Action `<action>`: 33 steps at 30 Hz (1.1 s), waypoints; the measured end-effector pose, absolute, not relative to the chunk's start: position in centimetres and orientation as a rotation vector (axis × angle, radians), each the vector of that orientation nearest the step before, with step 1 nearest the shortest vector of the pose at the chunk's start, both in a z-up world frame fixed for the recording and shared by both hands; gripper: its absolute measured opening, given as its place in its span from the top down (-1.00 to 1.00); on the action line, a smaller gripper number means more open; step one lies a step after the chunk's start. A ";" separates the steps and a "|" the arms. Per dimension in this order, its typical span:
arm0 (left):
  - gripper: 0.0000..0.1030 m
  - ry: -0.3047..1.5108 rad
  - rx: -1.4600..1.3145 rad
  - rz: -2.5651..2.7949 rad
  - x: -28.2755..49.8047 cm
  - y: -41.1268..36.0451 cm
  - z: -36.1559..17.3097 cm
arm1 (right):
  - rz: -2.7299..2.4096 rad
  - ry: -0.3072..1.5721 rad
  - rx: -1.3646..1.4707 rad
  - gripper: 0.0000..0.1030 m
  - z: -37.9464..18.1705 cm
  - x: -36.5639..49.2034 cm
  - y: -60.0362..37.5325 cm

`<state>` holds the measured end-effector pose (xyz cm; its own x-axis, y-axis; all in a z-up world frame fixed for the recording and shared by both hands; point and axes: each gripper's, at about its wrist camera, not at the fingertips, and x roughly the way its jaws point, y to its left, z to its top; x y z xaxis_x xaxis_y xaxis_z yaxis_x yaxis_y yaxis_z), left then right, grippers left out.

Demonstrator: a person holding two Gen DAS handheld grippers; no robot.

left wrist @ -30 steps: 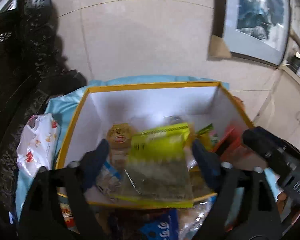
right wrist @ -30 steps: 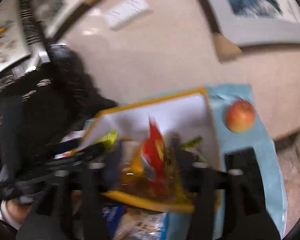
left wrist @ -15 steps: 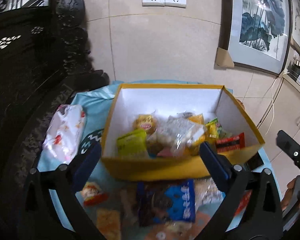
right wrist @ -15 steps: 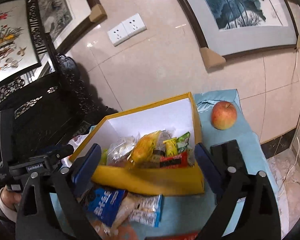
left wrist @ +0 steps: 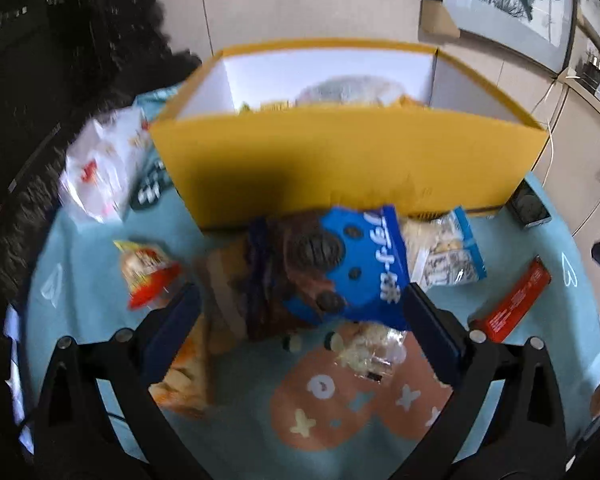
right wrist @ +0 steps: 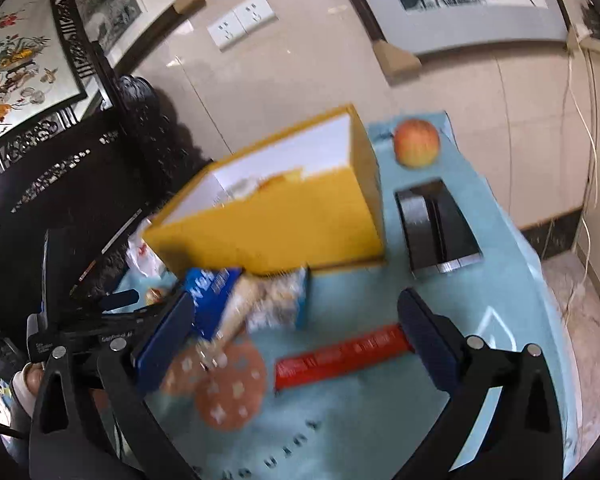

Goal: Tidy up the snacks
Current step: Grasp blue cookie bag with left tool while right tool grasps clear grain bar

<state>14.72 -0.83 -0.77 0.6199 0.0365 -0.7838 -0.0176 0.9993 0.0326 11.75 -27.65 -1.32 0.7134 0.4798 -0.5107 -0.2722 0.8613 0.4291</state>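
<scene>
Left wrist view first: the yellow box (left wrist: 340,160) sits just past the fingertips with a few packets poking over its rim, so I'd say it's partly filled, but plenty is left out on the blue cloth (left wrist: 100,320). The left gripper (left wrist: 300,320) has just been opening and its fingers are spread wide, pinching nothing — the blue cookie bag (left wrist: 360,264) lies right between them, a red-capped snack (left wrist: 148,276) just outside the left finger, a clear-and-blue packet (left wrist: 448,252) and a red bar (left wrist: 512,304) outside the right finger, a white bag (left wrist: 100,168) further off to the left. A crumpled clear wrapper (left wrist: 368,348) and an orange packet (left wrist: 184,376) crowd the near side, so grabbing one cleanly looks fiddly. Right wrist view: the right gripper (right wrist: 296,332) has been opening too, now fully spread and empty — the red bar (right wrist: 340,356) lies between its fingers. Beyond the right finger sit a black device (right wrist: 440,224) and an apple (right wrist: 416,142), not snack packets. The box's tall near wall (right wrist: 280,232) will need clearing.
</scene>
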 end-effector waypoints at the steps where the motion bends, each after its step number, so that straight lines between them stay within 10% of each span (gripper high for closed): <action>1: -0.96 0.912 0.009 0.033 14.8 -0.8 -1.1 | 0.421 0.664 0.349 -0.97 -1.7 11.7 -28.0; 16: -0.96 0.941 -0.067 0.034 17.8 -2.4 -3.3 | 0.441 0.735 0.431 -0.97 -5.5 13.4 -28.4; 23: -0.36 0.877 -0.030 0.000 15.9 -2.9 -2.6 | 0.437 0.728 0.417 -0.97 -5.5 13.3 -28.3; 33: -0.35 0.805 -0.074 0.013 9.2 1.0 0.6 | 0.477 0.748 0.295 -0.97 -4.2 12.3 -25.3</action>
